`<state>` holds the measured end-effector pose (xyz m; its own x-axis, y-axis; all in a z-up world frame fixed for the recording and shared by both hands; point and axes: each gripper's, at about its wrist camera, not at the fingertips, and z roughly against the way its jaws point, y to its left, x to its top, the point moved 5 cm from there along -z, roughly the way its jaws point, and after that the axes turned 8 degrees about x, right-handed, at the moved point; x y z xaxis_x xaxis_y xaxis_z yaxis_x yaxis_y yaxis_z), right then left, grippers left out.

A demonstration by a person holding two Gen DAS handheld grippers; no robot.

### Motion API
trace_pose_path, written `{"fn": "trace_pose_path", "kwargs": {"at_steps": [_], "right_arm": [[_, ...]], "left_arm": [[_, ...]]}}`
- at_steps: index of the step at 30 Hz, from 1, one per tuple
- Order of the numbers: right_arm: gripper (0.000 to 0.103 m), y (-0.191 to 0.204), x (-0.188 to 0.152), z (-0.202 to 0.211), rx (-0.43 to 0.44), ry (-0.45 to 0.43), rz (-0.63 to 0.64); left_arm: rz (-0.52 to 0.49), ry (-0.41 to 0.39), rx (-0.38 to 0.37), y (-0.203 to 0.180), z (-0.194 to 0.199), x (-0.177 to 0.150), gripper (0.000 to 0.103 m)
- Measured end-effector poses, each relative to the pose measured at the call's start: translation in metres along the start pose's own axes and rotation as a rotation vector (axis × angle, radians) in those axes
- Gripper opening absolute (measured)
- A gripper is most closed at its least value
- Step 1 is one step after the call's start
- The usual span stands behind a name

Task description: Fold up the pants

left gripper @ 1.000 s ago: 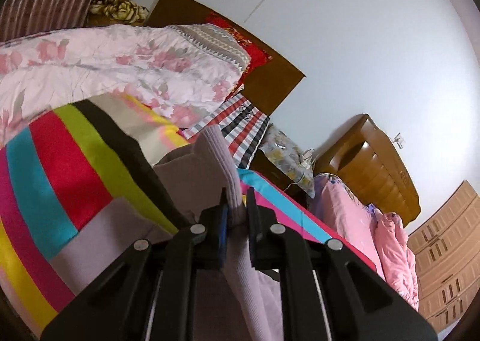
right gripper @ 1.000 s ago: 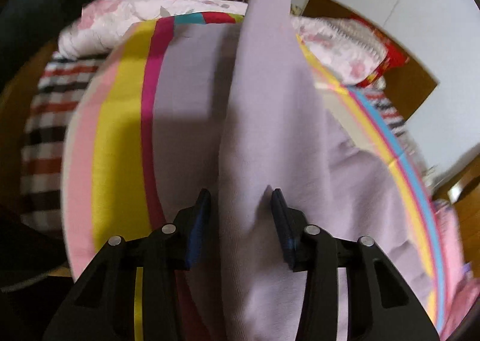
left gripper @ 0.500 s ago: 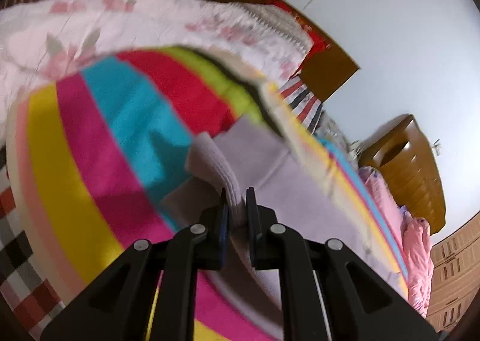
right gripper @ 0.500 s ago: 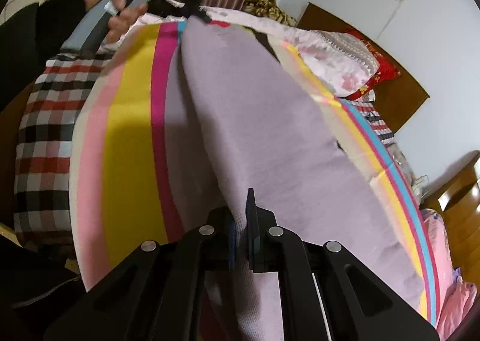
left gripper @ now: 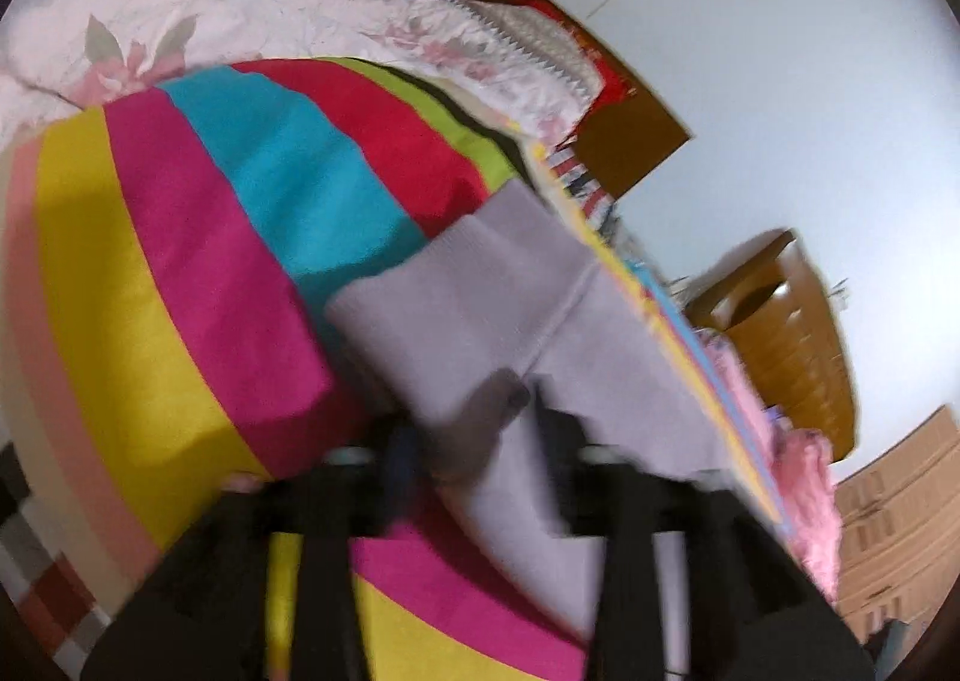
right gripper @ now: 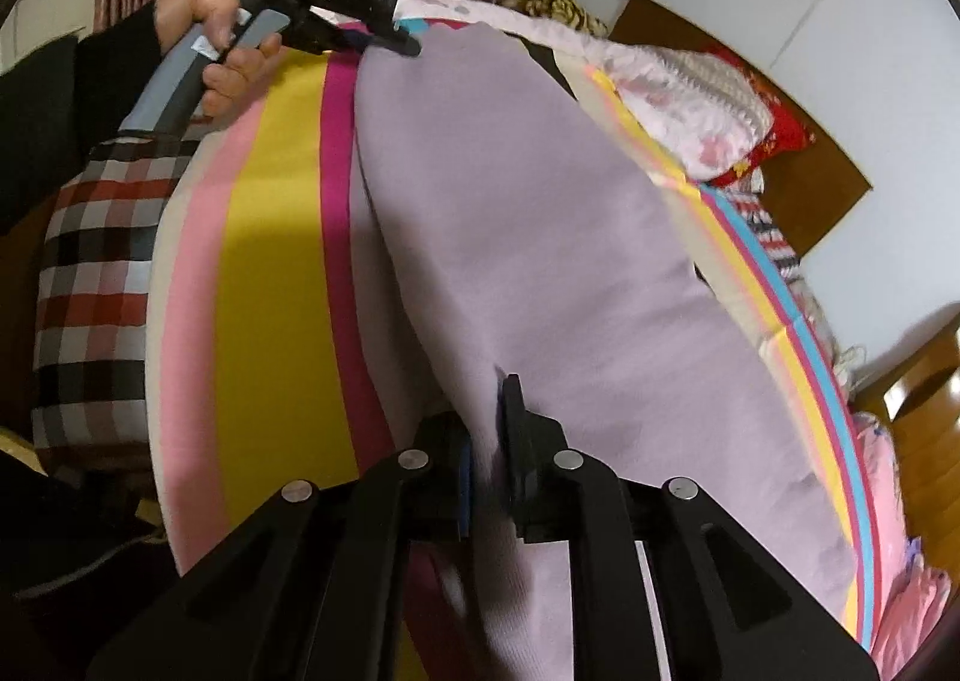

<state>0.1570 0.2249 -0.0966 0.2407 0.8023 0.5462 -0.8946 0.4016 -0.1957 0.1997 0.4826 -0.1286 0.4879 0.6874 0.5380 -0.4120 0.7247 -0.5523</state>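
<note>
The lilac pants (right gripper: 540, 237) lie folded lengthwise on a rainbow-striped blanket (right gripper: 276, 273). My right gripper (right gripper: 489, 441) is shut on the near end of the pants. My left gripper (right gripper: 408, 42), seen from the right wrist, sits at the far end of the pants in a hand. In the blurred left wrist view my left gripper (left gripper: 474, 441) stands open with its jaws apart, and the cuff end of the pants (left gripper: 480, 309) lies flat on the blanket (left gripper: 180, 291) in front of it.
A pink floral quilt (left gripper: 240, 27) and pillows are piled at the head of the bed by a wooden headboard (left gripper: 636, 141). A checked sheet (right gripper: 96, 285) covers the bed's left side. A wooden nightstand (left gripper: 786, 333) stands at the right.
My left gripper has opened and let go of the pants cuff, which now lies on the blanket. The right gripper stays shut on the near end, lowered to the bed.
</note>
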Motion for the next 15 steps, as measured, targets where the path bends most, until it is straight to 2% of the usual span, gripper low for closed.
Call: {"fn": "trace_pose_path", "kwargs": {"at_steps": [1, 2, 3, 4, 7, 9, 10, 11, 13, 15], "right_arm": [[0.035, -0.002, -0.002, 0.008, 0.039, -0.006, -0.017], [0.04, -0.006, -0.006, 0.021, 0.084, -0.037, -0.043], [0.049, -0.01, -0.011, 0.036, 0.135, -0.079, -0.08], [0.054, -0.015, -0.016, 0.047, 0.161, -0.11, -0.112], [0.056, -0.034, -0.045, 0.074, 0.17, -0.161, -0.237], [0.056, -0.046, -0.067, 0.081, 0.12, -0.151, -0.307], [0.056, -0.051, -0.075, 0.082, 0.104, -0.143, -0.335], [0.056, -0.053, -0.081, 0.082, 0.098, -0.14, -0.356], [0.056, -0.06, -0.088, 0.082, 0.092, -0.139, -0.402], [0.056, -0.059, -0.089, 0.084, 0.093, -0.159, -0.414]], "left_arm": [[0.01, -0.023, 0.037, -0.001, 0.009, -0.002, 0.084], [0.004, -0.057, 0.089, -0.004, 0.018, -0.004, 0.094], [-0.019, -0.104, 0.105, -0.01, 0.033, -0.011, 0.094], [-0.027, -0.111, 0.088, -0.014, 0.04, -0.018, 0.094], [0.029, -0.094, -0.008, -0.014, 0.053, -0.051, 0.094], [0.083, -0.077, -0.044, -0.007, 0.051, -0.064, 0.091], [0.106, -0.082, -0.04, 0.0, 0.048, -0.069, 0.079], [0.118, -0.078, -0.026, 0.005, 0.044, -0.07, 0.069], [0.118, -0.069, -0.001, 0.008, 0.039, -0.068, 0.06], [0.061, -0.079, 0.075, 0.004, 0.035, -0.06, 0.054]]}}
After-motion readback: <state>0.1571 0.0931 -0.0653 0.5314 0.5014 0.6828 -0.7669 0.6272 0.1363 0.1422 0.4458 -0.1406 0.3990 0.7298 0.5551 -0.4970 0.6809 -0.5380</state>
